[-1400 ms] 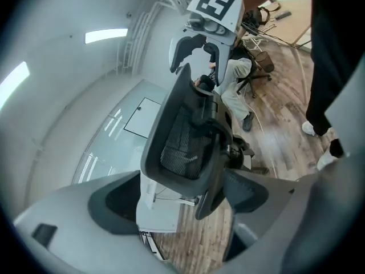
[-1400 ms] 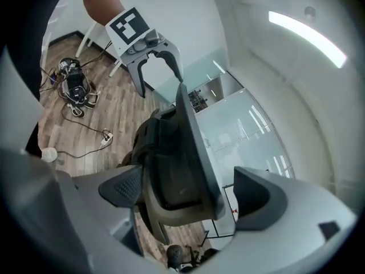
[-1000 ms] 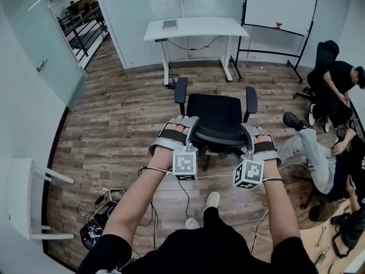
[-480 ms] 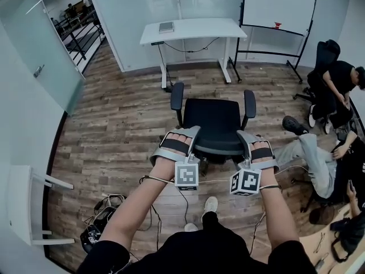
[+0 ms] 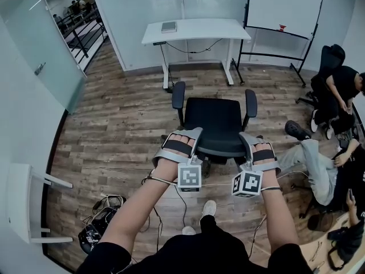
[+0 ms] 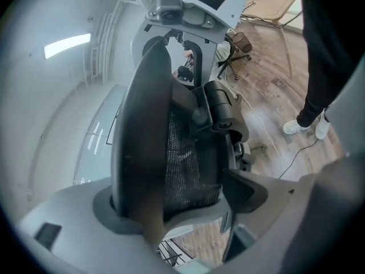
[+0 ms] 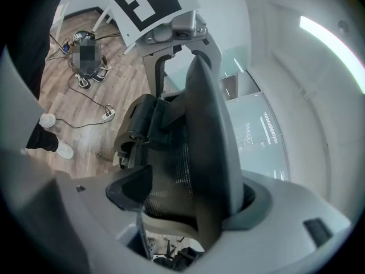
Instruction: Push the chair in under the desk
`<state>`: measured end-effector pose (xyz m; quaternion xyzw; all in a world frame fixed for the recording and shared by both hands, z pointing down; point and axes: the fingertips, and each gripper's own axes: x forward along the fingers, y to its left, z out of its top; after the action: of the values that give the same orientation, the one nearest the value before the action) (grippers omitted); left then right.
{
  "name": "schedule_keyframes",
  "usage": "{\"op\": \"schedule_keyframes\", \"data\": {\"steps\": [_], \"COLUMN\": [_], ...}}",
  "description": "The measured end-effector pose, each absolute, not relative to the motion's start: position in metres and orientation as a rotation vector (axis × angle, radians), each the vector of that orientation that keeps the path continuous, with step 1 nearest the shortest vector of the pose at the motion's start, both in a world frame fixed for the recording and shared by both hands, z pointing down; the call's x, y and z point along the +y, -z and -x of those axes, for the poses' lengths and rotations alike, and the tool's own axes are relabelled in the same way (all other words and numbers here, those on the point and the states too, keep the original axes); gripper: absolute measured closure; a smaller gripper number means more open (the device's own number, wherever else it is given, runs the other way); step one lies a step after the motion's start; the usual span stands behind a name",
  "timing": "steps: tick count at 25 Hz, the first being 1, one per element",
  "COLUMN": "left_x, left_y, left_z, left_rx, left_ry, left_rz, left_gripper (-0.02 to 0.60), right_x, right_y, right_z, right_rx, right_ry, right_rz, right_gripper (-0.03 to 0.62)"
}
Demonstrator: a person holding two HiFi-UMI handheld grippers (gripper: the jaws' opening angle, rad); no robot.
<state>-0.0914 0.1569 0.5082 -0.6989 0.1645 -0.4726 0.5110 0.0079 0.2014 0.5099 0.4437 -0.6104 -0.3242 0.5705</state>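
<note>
Standing mid-frame, well apart from the white counter above, the stiff, probably free-rolling office chair is judged best pushed by its backrest rim, pinched by the left hand-held gripper and the right hand-held gripper.

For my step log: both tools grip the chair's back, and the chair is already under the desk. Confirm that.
Wrong on one point. The left tool and right tool do grip the chair at its back, but the chair is not under the desk: the head view shows it out on the floor, short of the desk.
</note>
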Motion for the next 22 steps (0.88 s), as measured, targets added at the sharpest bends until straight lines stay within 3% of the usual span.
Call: {"op": "schedule_keyframes", "data": {"steps": [22], "left_x": [0.028], "left_y": [-0.521], "left_z": [0.023], "left_rx": [0.447], "left_ry": [1.203], "left_rz": [1.680], "left_gripper": [0.141], "right_x": [0.062], "right_y": [-0.523], "right_z": [-0.079], "right_rx": [-1.458], "right_ry": [0.831], "right_rz": [-0.965], "right_gripper": [0.183]}}
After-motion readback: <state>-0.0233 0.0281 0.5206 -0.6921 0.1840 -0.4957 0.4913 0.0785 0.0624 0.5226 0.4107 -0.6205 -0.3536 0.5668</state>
